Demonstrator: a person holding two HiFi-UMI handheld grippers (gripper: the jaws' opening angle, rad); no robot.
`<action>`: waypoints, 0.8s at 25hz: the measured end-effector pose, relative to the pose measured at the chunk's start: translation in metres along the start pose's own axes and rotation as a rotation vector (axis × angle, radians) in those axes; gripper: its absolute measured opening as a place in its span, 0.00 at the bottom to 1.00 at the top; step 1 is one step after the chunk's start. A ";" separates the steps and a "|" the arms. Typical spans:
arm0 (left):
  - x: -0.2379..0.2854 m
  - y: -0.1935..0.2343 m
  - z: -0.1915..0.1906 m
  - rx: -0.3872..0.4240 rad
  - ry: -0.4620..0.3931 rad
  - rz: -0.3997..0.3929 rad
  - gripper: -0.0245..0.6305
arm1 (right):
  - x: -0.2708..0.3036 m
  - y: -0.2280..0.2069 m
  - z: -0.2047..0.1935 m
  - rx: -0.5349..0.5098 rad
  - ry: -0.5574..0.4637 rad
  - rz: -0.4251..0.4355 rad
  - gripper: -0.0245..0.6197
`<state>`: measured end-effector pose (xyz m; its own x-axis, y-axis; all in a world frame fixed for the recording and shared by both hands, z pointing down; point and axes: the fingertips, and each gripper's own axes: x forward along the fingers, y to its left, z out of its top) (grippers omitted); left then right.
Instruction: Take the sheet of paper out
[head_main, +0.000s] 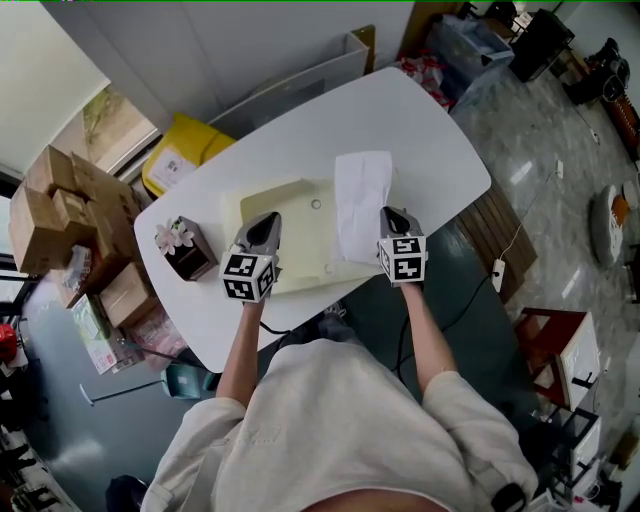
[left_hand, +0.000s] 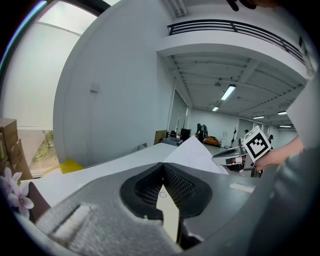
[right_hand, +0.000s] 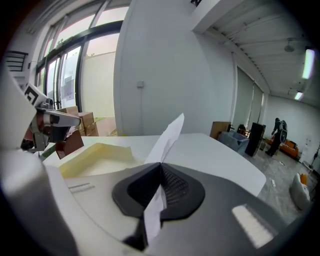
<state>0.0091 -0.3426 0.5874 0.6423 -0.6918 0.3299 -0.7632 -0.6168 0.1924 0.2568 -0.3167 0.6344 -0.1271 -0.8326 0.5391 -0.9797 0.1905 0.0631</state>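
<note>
**Head view:** the sheet of paper (head_main: 360, 195) hangs over the right part of the cream folder (head_main: 285, 215), which lies near the near edge of the white table (head_main: 400, 110). I cannot tell whether its lower end is inside the folder. The right gripper (head_main: 392, 215) pinches the sheet's near edge. The left gripper (head_main: 266, 222) sits at the folder's near left edge. A brown box with a flower (head_main: 185, 250) stands by the table's left end.

**Left gripper view:** the jaws are closed on a thin cream strip (left_hand: 169, 210), probably the folder's flap or edge. The white sheet (left_hand: 192, 152) rises beyond them.

**Right gripper view:** the jaws are clamped flat on the sheet (right_hand: 170, 135), which stands up out of them and bends. The folder (right_hand: 97, 156) lies to the left.

The sheet looks light, limp and quick to crease. An edge hold like this suits it, with the folder pinned. A sharp tug could crumple or tear it
</note>
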 end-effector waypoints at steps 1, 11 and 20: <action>-0.003 0.002 0.003 0.002 -0.006 0.007 0.05 | -0.001 0.004 0.009 -0.008 -0.021 0.006 0.04; -0.037 0.031 0.029 0.016 -0.064 0.106 0.05 | -0.006 0.048 0.092 -0.067 -0.210 0.084 0.04; -0.079 0.065 0.046 0.010 -0.119 0.208 0.05 | -0.010 0.106 0.147 -0.138 -0.322 0.187 0.04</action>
<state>-0.0876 -0.3454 0.5312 0.4755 -0.8436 0.2496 -0.8796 -0.4597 0.1220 0.1309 -0.3646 0.5122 -0.3651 -0.8932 0.2625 -0.9078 0.4041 0.1125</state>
